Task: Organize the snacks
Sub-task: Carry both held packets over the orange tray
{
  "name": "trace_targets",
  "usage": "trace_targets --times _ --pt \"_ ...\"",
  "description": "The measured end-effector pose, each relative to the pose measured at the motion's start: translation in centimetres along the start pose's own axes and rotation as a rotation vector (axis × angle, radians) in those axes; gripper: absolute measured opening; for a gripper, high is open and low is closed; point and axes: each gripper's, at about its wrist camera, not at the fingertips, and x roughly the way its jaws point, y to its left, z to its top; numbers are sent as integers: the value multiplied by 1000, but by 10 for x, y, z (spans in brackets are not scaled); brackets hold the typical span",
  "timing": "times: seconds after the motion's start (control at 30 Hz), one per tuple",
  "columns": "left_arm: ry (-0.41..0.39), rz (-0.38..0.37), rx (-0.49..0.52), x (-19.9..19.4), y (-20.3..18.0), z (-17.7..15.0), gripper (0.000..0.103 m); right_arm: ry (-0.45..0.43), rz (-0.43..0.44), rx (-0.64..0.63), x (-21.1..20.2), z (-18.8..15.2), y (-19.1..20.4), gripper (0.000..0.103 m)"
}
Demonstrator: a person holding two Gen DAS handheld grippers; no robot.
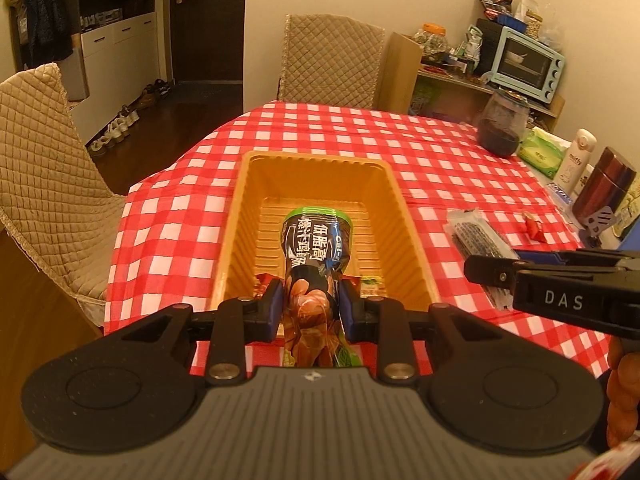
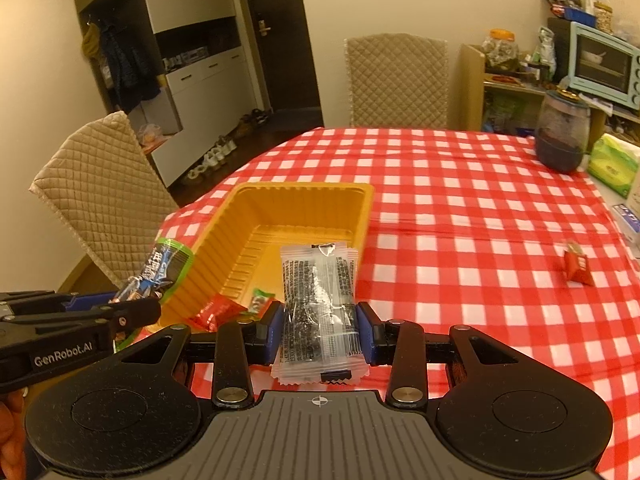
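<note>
My left gripper [image 1: 311, 304] is shut on a dark snack pouch with a green end [image 1: 316, 256] and holds it over the near end of the yellow tray [image 1: 248, 184]. My right gripper [image 2: 320, 326] is shut on a clear packet of black snack [image 2: 318, 300], held over the tray's [image 2: 224, 216] near right corner. The pouch [image 2: 160, 268] and left gripper [image 2: 100, 316] show at the left in the right wrist view. A red wrapped snack [image 2: 216, 310] and a small green-white one [image 2: 260, 300] lie in the tray. Another red snack [image 2: 576, 266] lies on the checked tablecloth at the right.
A dark glass jar [image 1: 502, 126], a green tissue pack [image 1: 544, 152], a white bottle [image 1: 576, 160] and a dark red flask [image 1: 604, 184] stand along the table's right edge. Quilted chairs stand at the left [image 1: 40, 184] and far side [image 1: 332, 64]. A shelf with a blue oven [image 1: 528, 64] is beyond.
</note>
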Motion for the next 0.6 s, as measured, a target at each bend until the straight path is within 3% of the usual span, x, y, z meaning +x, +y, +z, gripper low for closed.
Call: trace_targets --times 0.6 --pt "35 8 8 55 18 25 26 39 14 -6 69 27 11 39"
